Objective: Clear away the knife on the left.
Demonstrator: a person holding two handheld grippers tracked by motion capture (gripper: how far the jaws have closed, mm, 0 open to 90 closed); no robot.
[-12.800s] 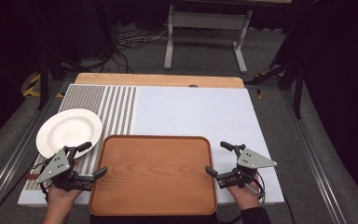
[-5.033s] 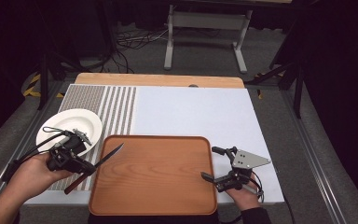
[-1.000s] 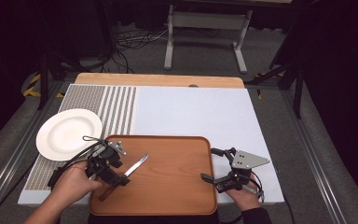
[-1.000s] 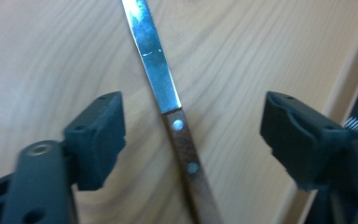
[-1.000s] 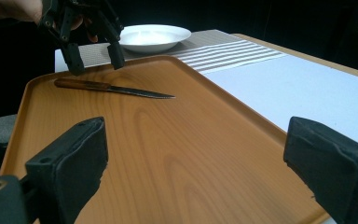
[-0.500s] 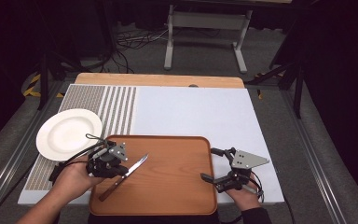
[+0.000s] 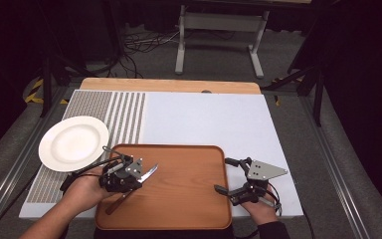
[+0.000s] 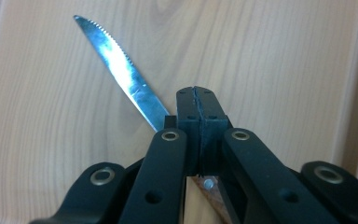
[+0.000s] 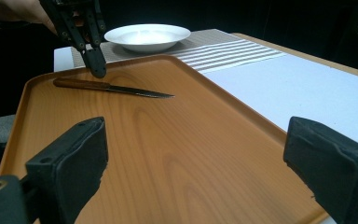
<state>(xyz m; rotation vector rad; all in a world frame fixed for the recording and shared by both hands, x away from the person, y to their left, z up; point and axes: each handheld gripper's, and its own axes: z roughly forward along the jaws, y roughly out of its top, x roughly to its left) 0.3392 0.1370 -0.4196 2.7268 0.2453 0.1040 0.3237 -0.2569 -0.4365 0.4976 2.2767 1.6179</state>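
A: Far left first. What lies there?

B: A round white ceramic plate [image 7: 73, 143] sits on the grey striped end of the white table mat [image 7: 204, 119], at the mat's left edge. Empty, and apart from the tray.

A: And next to it?

B: A rectangular brown wooden tray with rounded corners [image 7: 179, 209] lies along the mat's near edge, its near left corner overhanging the mat. Its far left corner is near the plate, not touching.

A: The left gripper?

B: The black two-jaw left gripper [image 7: 124, 175] is over the tray's left part, just inside the left rim. In the left gripper view its jaws are pressed flat together with nothing between them. In the right gripper view its closed tip hangs just above the knife's handle end; contact cannot be confirmed.

A: The knife's position?

B: The steel table knife with a serrated blade and dark wooden handle [image 9: 112, 87] lies flat on the tray floor in its left part. The handle points to the near left corner, the blade tip [image 8: 81, 21] toward the tray's middle. It is released, not gripped.

A: The right side?

B: The black two-jaw right gripper [image 7: 234, 175] sits at the tray's right rim, toward the near right corner. Its pads [image 9: 74, 158] are spread wide either side of that rim, pinching nothing
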